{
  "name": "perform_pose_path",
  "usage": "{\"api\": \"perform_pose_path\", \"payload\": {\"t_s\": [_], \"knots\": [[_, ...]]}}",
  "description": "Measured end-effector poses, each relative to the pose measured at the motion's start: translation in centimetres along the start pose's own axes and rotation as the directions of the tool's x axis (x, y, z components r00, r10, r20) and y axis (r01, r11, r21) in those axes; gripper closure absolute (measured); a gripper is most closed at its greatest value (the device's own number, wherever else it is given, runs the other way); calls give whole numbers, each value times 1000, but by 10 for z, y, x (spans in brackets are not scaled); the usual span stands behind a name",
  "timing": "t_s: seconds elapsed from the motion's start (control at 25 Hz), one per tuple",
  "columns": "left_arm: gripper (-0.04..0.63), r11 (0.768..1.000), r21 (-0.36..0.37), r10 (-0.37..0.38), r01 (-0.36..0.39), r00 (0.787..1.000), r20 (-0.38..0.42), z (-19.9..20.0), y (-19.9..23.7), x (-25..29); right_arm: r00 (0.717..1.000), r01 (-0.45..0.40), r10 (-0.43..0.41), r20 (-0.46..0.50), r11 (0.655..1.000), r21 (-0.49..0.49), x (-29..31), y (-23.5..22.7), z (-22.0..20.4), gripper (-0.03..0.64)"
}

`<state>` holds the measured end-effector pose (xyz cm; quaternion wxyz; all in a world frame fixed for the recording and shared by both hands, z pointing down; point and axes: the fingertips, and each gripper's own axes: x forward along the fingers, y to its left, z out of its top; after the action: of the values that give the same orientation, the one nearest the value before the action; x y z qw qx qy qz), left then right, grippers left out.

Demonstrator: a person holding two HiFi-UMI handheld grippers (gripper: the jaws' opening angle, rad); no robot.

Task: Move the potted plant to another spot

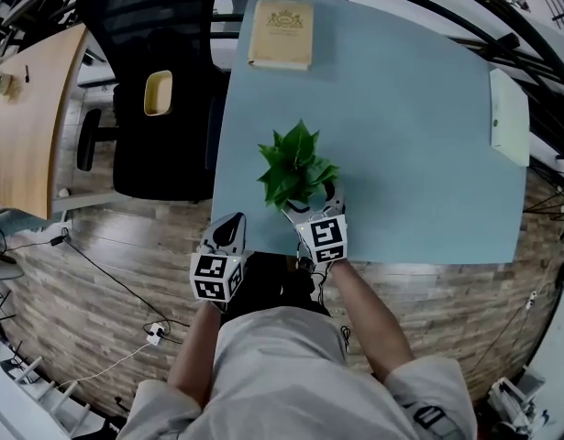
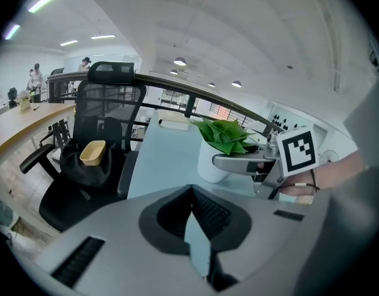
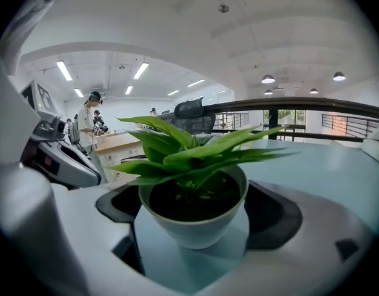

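A potted plant (image 1: 295, 168) with green leaves in a white pot stands near the front edge of the light blue table (image 1: 410, 163). My right gripper (image 1: 311, 202) has its jaws wide on either side of the pot (image 3: 195, 224), and I see no pad pressing on it. The black pads (image 3: 278, 217) flank the pot's sides. My left gripper (image 1: 230, 229) hangs off the table's front left corner, left of the plant, with its jaws together on nothing (image 2: 190, 190). From the left gripper view the plant (image 2: 223, 135) and a finger of the right gripper (image 2: 238, 163) show to the right.
A cream book (image 1: 282, 33) lies at the table's far edge and a white flat thing (image 1: 508, 117) at its right edge. A black office chair (image 1: 162, 108) holding a yellow bowl (image 1: 158, 93) stands left of the table, beside a wooden desk (image 1: 25, 126). Cables run over the floor.
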<state>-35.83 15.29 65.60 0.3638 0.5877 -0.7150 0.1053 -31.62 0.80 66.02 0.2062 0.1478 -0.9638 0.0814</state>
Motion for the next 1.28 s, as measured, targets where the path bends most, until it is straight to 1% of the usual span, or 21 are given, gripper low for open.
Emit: {"api": "perform_pose_path", "payload": {"t_s": [0.36, 0.68, 1.0, 1.08, 1.28], "knots": [[584, 999, 27, -39, 39, 999, -4, 8, -13, 7, 1000, -9, 8, 13, 1000, 24, -12, 1, 4, 107], [584, 994, 67, -82, 81, 997, 1, 26, -21, 14, 998, 11, -16, 68, 998, 66, -31, -6, 30, 107], [584, 983, 133, -136, 127, 989, 62, 75, -30, 13, 988, 47, -57, 145, 996, 73, -48, -9, 74, 107], [584, 978, 152, -158, 146, 985, 70, 90, -35, 13, 984, 59, -72, 160, 995, 85, -52, -13, 87, 107], [584, 959, 214, -212, 188, 973, 94, 122, -43, 7, 971, 107, -120, 207, 992, 71, -59, -22, 119, 107]]}}
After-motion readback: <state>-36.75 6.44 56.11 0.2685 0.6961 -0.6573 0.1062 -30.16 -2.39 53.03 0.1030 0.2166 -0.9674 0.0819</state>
